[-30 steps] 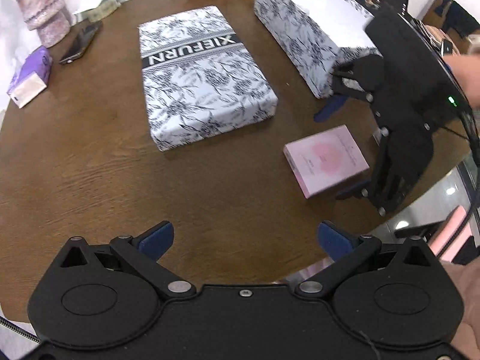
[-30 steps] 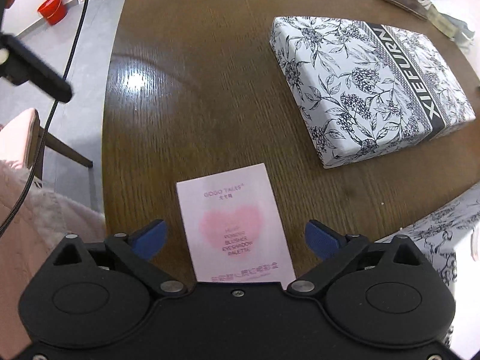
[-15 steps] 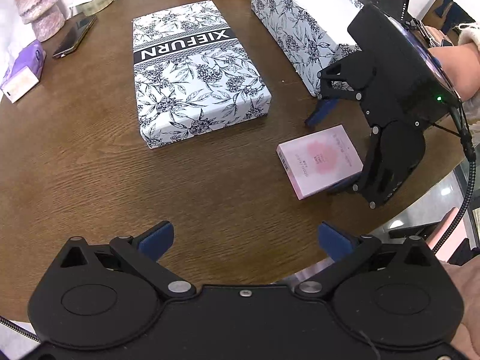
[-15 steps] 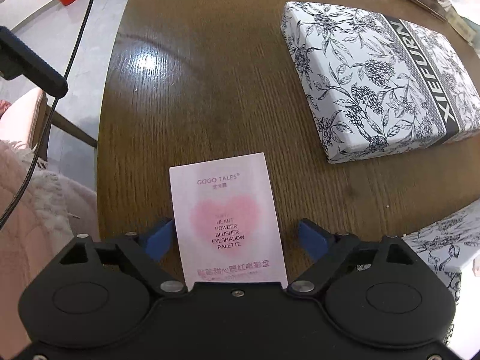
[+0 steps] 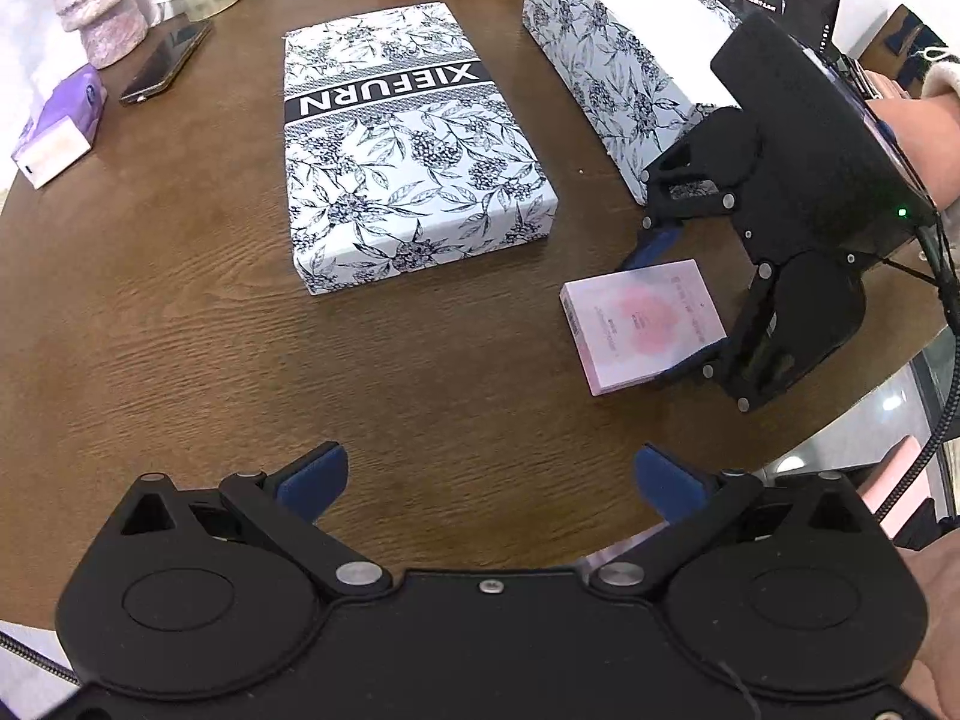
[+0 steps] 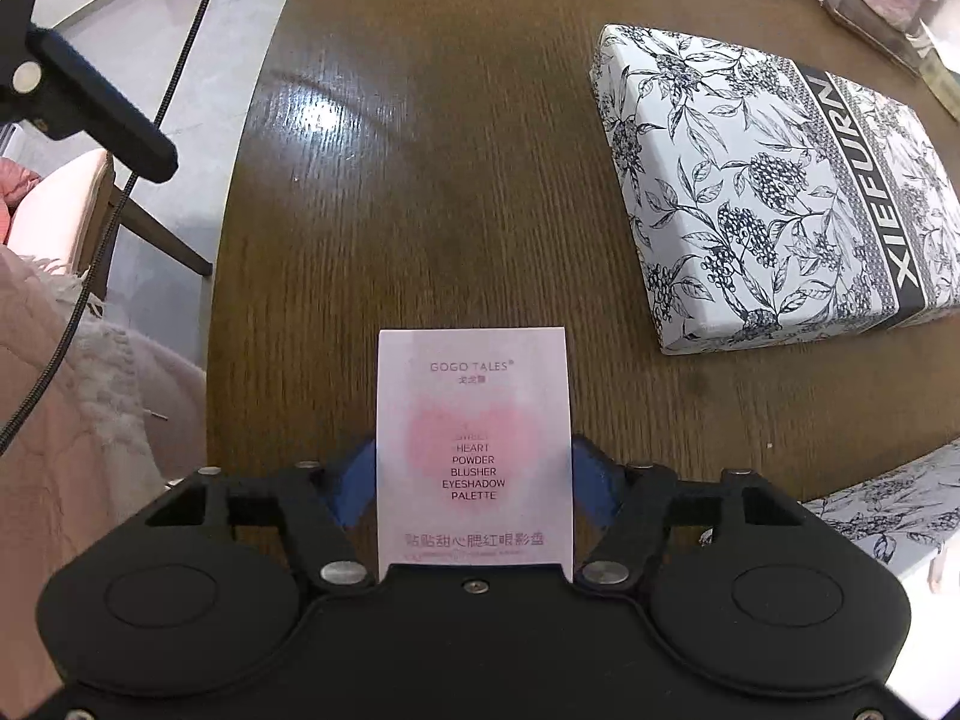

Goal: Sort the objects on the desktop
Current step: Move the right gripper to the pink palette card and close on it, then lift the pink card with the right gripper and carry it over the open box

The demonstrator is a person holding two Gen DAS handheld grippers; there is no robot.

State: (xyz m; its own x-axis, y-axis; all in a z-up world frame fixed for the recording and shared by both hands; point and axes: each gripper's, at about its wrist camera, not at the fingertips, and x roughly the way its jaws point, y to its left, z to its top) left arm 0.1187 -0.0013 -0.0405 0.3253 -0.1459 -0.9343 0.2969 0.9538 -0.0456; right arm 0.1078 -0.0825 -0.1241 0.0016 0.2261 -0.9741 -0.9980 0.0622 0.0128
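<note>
Left wrist view. The left hand-held gripper (image 5: pixel 489 477) hangs over the near edge of the counter (image 5: pixel 180 312) with its blue fingers spread wide and nothing between them. It appears to be held back in reserve, clear of the working side. Ahead of it and to its right, the right hand-held gripper (image 5: pixel 672 306) reaches in from the counter edge, its two fingers set against opposite long edges of the pink palette box (image 5: pixel 642 324). The far end of the box looks slightly raised off the wood, though the angle leaves this uncertain. Further ahead lies the floral box lid (image 5: pixel 408 150), flat and marked XIEFURN. To its right stands the open floral box (image 5: pixel 612 54), the likely container for sorted items. A phone (image 5: pixel 165 63) and a purple tissue pack (image 5: pixel 57 126) sit far ahead to the left, well apart from the work.

Right wrist view. The right hand-held gripper (image 6: pixel 474 480) is closed to the width of the pink palette box (image 6: pixel 474 444), with a blue pad touching each long side. The box runs straight forward between the fingers, label up, its near end against the gripper body. That deep, centred hold suits a flat, light carton, which could otherwise pivot. The floral box lid (image 6: pixel 774 204) lies ahead to the right, apart from the box. A corner of the open floral box (image 6: pixel 888 516) shows close on the right.

Judgement: the grasp is made, and lifting and carrying to the open box comes next.
</note>
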